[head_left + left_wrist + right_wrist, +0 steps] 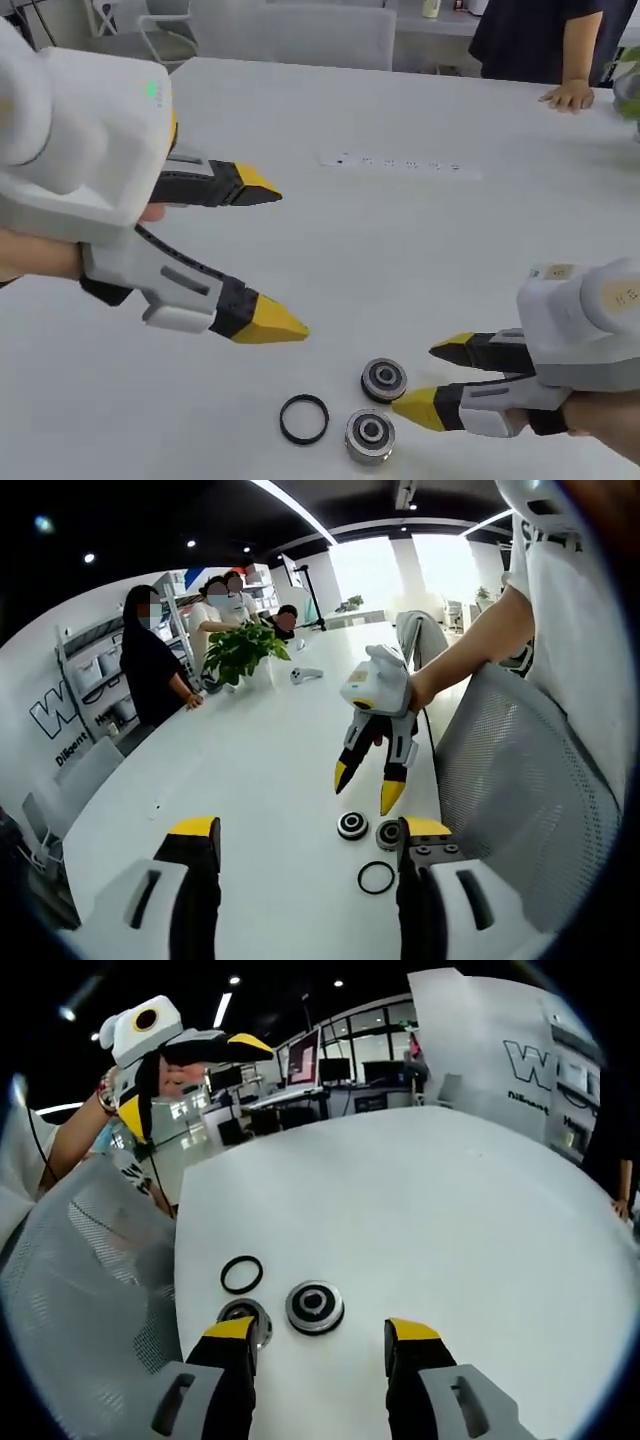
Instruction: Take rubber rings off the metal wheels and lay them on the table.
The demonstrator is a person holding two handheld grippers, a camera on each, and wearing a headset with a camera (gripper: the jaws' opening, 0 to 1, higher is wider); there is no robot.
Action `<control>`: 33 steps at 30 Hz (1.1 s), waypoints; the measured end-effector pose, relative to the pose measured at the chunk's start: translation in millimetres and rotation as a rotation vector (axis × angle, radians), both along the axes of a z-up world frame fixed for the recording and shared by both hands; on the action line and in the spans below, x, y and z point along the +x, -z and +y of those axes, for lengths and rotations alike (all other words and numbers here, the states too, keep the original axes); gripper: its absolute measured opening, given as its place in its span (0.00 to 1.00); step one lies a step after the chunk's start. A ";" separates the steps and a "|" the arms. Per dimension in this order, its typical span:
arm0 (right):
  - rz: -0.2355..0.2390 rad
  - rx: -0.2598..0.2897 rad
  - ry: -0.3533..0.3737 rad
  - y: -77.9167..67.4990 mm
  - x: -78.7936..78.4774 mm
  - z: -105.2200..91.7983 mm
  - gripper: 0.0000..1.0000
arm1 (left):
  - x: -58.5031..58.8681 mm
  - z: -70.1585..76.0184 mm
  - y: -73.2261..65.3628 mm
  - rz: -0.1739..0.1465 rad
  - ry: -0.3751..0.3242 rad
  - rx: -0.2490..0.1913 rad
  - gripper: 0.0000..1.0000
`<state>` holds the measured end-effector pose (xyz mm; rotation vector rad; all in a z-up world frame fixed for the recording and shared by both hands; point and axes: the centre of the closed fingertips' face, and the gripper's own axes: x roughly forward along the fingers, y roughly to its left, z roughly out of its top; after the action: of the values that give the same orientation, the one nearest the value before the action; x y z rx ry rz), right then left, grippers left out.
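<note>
The left gripper (288,260) and right gripper (415,376) both gape empty over a white table (420,250), with one metal wheel (384,380) just ahead of the right gripper's tips, a second wheel (370,436) partly hidden behind one jaw in its own view, and a loose rubber ring (304,419) just beyond.

Head view from above, downward; gripper views low, seemingly opposed; wheels (383,380) in all three.

White table (420,250) with 1 dark-rimmed wheel (384,380), 1 silver wheel (370,437) beside it, 1 loose black rubber ring (304,419).
</note>
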<state>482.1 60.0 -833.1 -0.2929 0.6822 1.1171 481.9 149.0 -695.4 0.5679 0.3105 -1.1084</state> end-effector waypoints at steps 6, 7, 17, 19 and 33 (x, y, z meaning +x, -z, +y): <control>-0.020 -0.044 -0.037 6.2 -2.2 -6.1 0.49 | 6.4 -17.0 5.8 0.003 0.029 -0.020 0.66; -0.020 -0.044 -0.036 6.7 -2.6 -7.3 0.49 | 7.3 -20.4 7.6 0.003 0.033 -0.025 0.66; -0.016 0.039 -0.018 -2.6 -2.0 -8.4 0.45 | 16.2 -40.2 20.8 0.034 0.030 -0.087 0.57; -0.014 0.042 -0.007 -0.8 -0.3 -10.0 0.43 | 19.5 -42.6 22.5 0.035 0.019 -0.101 0.57; 0.005 0.110 0.037 5.5 1.6 -4.5 0.35 | 23.6 -65.9 57.3 0.081 0.011 -0.134 0.45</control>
<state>483.7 55.6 -838.6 -0.1834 0.6261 1.1163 505.5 83.1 -752.7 0.4069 0.3007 -1.1554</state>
